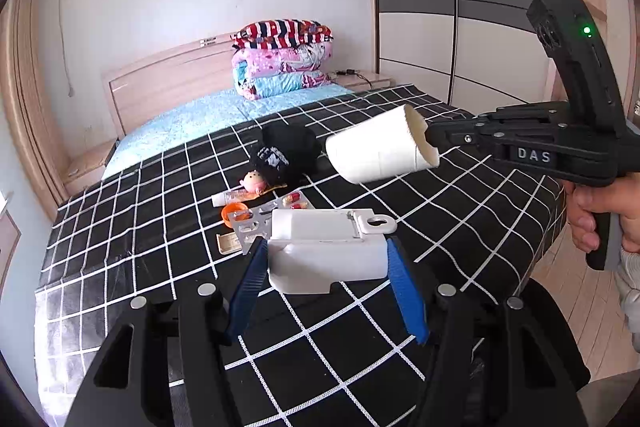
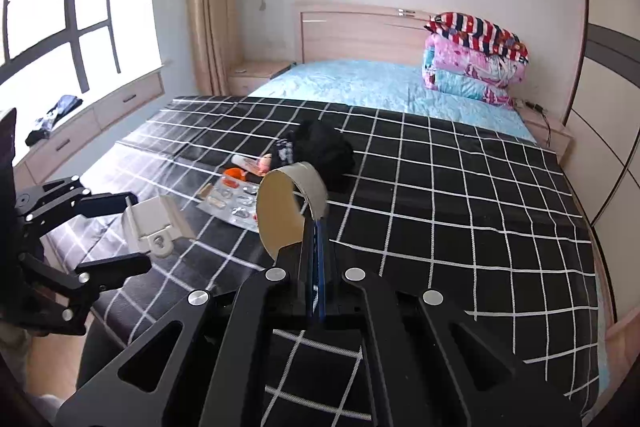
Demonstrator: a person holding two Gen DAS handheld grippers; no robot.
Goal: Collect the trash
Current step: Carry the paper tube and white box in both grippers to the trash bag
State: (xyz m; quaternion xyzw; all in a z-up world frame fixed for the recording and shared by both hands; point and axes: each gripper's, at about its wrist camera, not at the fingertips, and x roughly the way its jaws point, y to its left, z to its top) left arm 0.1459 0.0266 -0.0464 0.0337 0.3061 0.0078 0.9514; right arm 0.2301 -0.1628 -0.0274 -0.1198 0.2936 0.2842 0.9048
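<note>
Left wrist view: the left tool (image 1: 326, 267) is clamped on a white plastic holder (image 1: 326, 247), blue fingers (image 1: 250, 279) pressing its two sides, low over the near part of the checked bed cover (image 1: 460, 211). To the right, the right tool (image 1: 434, 143) pinches the wall of a white paper roll (image 1: 376, 153) and carries it in the air above the bed. Beyond the holder lie the loose bits: blister packs (image 1: 294, 202), an orange piece (image 1: 234, 211), a small tube (image 1: 230, 197), a pink toy (image 1: 254, 182) and a black cloth bundle (image 1: 290, 149).

The danger, I'd say, is that thin pinch: only one edge of the roll is caught, so a swing could twist it free.

Right wrist view: the right tool (image 2: 316, 223) is shut tight on the roll's rim (image 2: 308, 175), cardboard core facing the camera. At left the left tool (image 2: 134, 233) grips the holder (image 2: 154, 223), tilted. Smooth plastic may slide between the fingers, and both tools sit near each other, so a knock looks possible.
</note>
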